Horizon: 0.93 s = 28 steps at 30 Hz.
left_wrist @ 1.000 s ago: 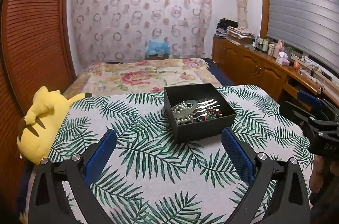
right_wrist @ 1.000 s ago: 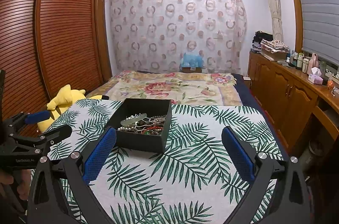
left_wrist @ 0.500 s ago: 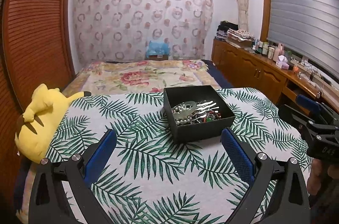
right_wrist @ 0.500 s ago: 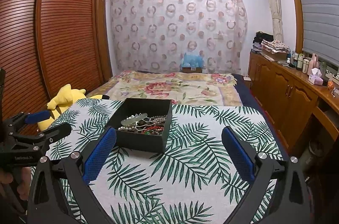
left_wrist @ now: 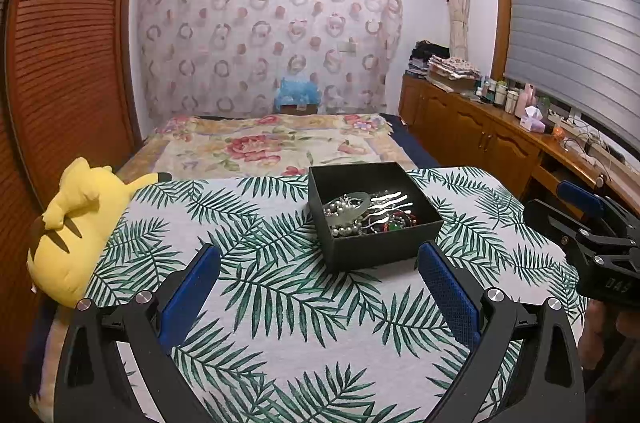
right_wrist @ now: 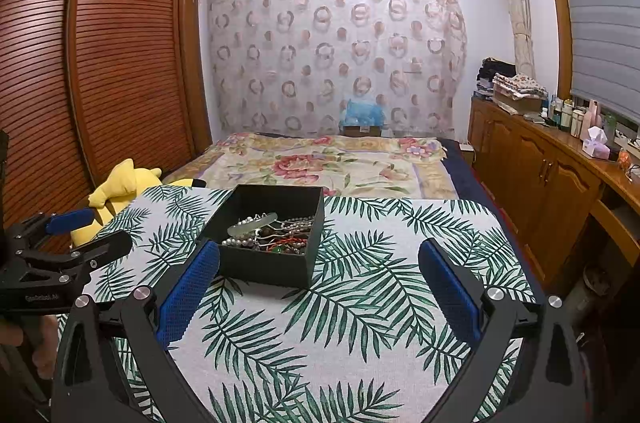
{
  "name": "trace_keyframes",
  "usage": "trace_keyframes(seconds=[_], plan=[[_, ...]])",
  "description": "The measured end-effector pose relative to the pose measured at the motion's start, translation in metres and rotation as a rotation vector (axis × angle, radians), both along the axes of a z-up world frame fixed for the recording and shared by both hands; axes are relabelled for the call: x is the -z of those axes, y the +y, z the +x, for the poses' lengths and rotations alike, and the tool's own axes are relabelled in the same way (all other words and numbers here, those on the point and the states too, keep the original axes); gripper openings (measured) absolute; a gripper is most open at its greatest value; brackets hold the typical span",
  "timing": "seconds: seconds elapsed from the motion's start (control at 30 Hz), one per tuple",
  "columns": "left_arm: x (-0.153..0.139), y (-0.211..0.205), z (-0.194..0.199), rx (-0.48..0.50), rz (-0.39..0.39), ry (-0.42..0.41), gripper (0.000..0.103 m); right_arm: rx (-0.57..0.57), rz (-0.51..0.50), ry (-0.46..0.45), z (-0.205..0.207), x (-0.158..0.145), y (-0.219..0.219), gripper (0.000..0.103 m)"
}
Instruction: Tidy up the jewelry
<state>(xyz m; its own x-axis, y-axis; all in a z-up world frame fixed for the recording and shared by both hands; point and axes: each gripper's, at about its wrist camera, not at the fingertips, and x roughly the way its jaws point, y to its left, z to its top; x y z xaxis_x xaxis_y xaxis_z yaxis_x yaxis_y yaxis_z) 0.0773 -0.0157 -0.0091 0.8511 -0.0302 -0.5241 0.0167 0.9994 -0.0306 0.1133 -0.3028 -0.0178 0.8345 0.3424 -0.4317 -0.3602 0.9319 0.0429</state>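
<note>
A black open box (left_wrist: 384, 251) stands on the palm-leaf cloth (left_wrist: 280, 303). It holds a tangle of jewelry (left_wrist: 368, 213): pearl strands, a pale green bangle, a silver hair comb, red and green beads. The box also shows in the right wrist view (right_wrist: 268, 267), with the jewelry (right_wrist: 272, 233) inside. My left gripper (left_wrist: 318, 279) is open and empty, held back from the box's near side. My right gripper (right_wrist: 318, 279) is open and empty, to the right of the box. Each gripper shows at the edge of the other's view, the right (left_wrist: 592, 235) and the left (right_wrist: 60, 247).
A yellow plush toy (left_wrist: 72, 227) lies at the cloth's left edge. A bed with a floral cover (left_wrist: 272, 143) lies beyond. A wooden wardrobe (right_wrist: 100, 63) stands on the left. A wooden cabinet (right_wrist: 552, 175) with bottles runs along the right.
Both grippers stay open and nearly still. The left wrist view has shifted slightly, so the box sits a little higher in the frame.
</note>
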Motion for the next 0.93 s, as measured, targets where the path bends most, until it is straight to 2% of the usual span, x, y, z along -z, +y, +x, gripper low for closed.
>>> trace_keyframes(seconds=[0.93], plan=[[-0.0003,-0.0012,-0.0019,0.002,-0.003,0.000,0.095,-0.002,0.002,0.001,0.0002,0.0010,0.0007,0.100]])
